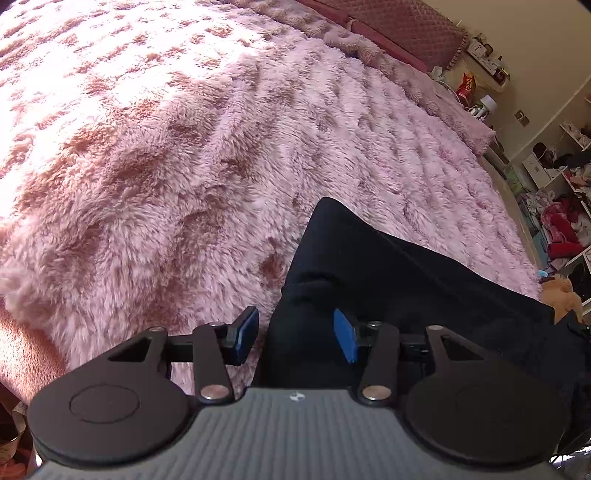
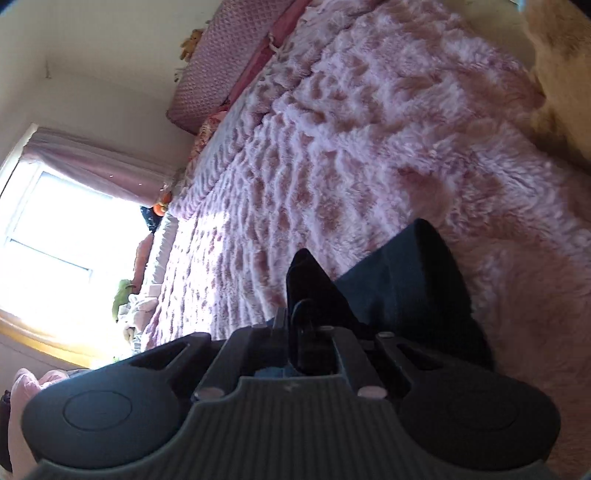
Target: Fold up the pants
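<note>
- Your right gripper is clamped tight on a pinch of the black pants; a peak of dark cloth stands up out of the closed jaws, so the hold looks secure.
- Your left gripper stands about half open. The pants lie between its blue pads, but the left pad is clear of the cloth with blanket showing in the gap, so this side does not grip.
- The pants sit on the fluffy pink blanket, at the near edge of it, close under both grippers and well apart from the quilted headboard at the far end.
- In the left view the pants run as a long band from a rounded corner out on the blanket back towards the blanket's right edge near you; that is their long axis, as far as the frames show. Which end is waist or hem I cannot tell.
- To fold well, close the left jaws on the cloth before you lift further, otherwise only one corner will travel and the fold will skew.
- Carry both corners together, level, across the blanket, keeping the held edge taut.
- The pile may drag at the fabric, so lift clear rather than slide.
</note>
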A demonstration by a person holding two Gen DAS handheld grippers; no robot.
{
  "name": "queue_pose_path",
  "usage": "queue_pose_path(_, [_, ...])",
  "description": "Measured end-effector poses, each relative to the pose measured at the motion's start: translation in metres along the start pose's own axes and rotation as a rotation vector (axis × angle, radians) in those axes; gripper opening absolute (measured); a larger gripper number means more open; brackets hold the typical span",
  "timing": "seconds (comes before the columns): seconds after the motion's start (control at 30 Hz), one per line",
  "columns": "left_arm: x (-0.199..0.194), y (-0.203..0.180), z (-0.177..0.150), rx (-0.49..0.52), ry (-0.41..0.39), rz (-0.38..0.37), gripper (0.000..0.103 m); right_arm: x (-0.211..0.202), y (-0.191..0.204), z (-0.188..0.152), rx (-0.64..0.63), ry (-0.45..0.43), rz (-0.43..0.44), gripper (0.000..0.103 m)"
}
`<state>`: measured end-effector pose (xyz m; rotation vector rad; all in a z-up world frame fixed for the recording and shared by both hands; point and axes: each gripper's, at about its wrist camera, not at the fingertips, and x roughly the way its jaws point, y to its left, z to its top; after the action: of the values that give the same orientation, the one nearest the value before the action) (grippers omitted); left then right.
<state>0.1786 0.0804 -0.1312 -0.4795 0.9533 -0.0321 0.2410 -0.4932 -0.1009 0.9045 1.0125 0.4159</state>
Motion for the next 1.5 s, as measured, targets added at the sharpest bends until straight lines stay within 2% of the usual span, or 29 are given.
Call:
queue_pose_path(0.1, [0.0,-0.003,0.0,0.018,-0.006,0.007,0.055,-0.002,-0.042,0.006,0.088,0.014,-0.099,0.0])
queue_pose_path(0.2, [0.003,-0.003,-0.001,0.01,0.002,0.022,0.055,0.001,-0.059,0.002,0.094,0.053,-0.156,0.0])
queue_pose_path(0.27, [0.003,-0.002,-0.002,0.004,0.008,0.018,0.055,-0.003,-0.059,-0.001,0.096,0.059,-0.152,0.006])
queue_pose_path(0.33, [0.003,-0.001,-0.002,0.011,0.008,0.018,0.055,-0.009,-0.054,-0.005,0.071,0.066,-0.155,0.027])
queue_pose_path(0.43, [0.001,0.0,-0.001,0.01,0.004,0.018,0.055,-0.013,-0.049,-0.011,0.048,0.105,-0.195,0.03])
queue_pose_path(0.6, [0.0,0.006,-0.001,-0.017,0.001,0.006,0.056,-0.023,-0.044,-0.034,0.013,0.142,-0.196,0.032])
queue_pose_path(0.63, [0.001,0.007,-0.001,-0.024,0.002,0.006,0.056,-0.026,-0.044,-0.038,0.005,0.132,-0.179,0.031])
queue_pose_path(0.67, [0.001,0.008,-0.001,-0.03,0.004,0.004,0.056,-0.029,-0.044,-0.042,-0.003,0.124,-0.158,0.026])
queue_pose_path(0.7, [0.002,0.01,-0.001,-0.039,0.007,0.001,0.056,-0.031,-0.044,-0.045,-0.015,0.114,-0.153,0.004])
queue_pose_path(0.77, [0.001,0.012,-0.002,-0.06,0.01,-0.01,0.056,-0.034,-0.048,-0.048,-0.003,0.114,-0.198,0.002])
queue_pose_path(0.83, [0.0,0.014,-0.002,-0.066,0.007,-0.017,0.056,-0.039,-0.049,-0.049,-0.004,0.11,-0.182,0.002])
queue_pose_path(0.87, [-0.001,0.014,-0.002,-0.066,0.006,-0.017,0.056,-0.04,-0.046,-0.048,-0.031,0.123,-0.2,0.004])
queue_pose_path(0.9, [-0.002,0.015,-0.001,-0.066,0.005,-0.017,0.056,-0.039,-0.041,-0.046,-0.062,0.15,-0.24,0.017])
queue_pose_path(0.93, [-0.004,0.015,-0.001,-0.066,0.002,-0.017,0.056,-0.038,-0.035,-0.043,-0.088,0.173,-0.288,0.042])
queue_pose_path(0.97, [-0.005,0.015,0.0,-0.064,-0.001,-0.024,0.056,-0.038,-0.027,-0.04,-0.114,0.188,-0.343,0.057])
queue_pose_path(1.0, [-0.007,0.015,0.0,-0.057,-0.004,-0.038,0.057,-0.041,-0.016,-0.036,-0.155,0.169,-0.394,0.066])
queue_pose_path(1.07, [-0.01,0.012,0.002,-0.029,-0.005,-0.059,0.057,-0.045,0.007,-0.031,-0.243,0.127,-0.358,0.064])
queue_pose_path(1.17, [-0.011,0.003,0.004,0.02,-0.013,-0.054,0.057,-0.032,0.045,-0.022,-0.377,0.128,-0.244,0.058])
queue_pose_path(1.23, [-0.01,-0.002,0.004,0.051,-0.015,-0.051,0.057,-0.005,0.077,-0.011,-0.494,0.197,-0.189,0.049])
queue_pose_path(1.33, [-0.007,-0.009,0.001,0.094,-0.01,-0.052,0.058,0.04,0.11,-0.001,-0.639,0.341,-0.165,0.044])
queue_pose_path(1.4, [-0.005,-0.012,-0.001,0.123,-0.009,-0.036,0.058,0.071,0.121,0.002,-0.763,0.436,-0.208,0.044])
queue_pose_path(1.47, [0.0,-0.009,-0.003,0.119,0.017,-0.055,0.058,0.095,0.124,0.001,-0.907,0.517,-0.246,0.047])
queue_pose_path(1.5, [0.002,-0.007,-0.004,0.111,0.027,-0.064,0.058,0.106,0.121,0.003,-0.934,0.578,-0.261,0.049])
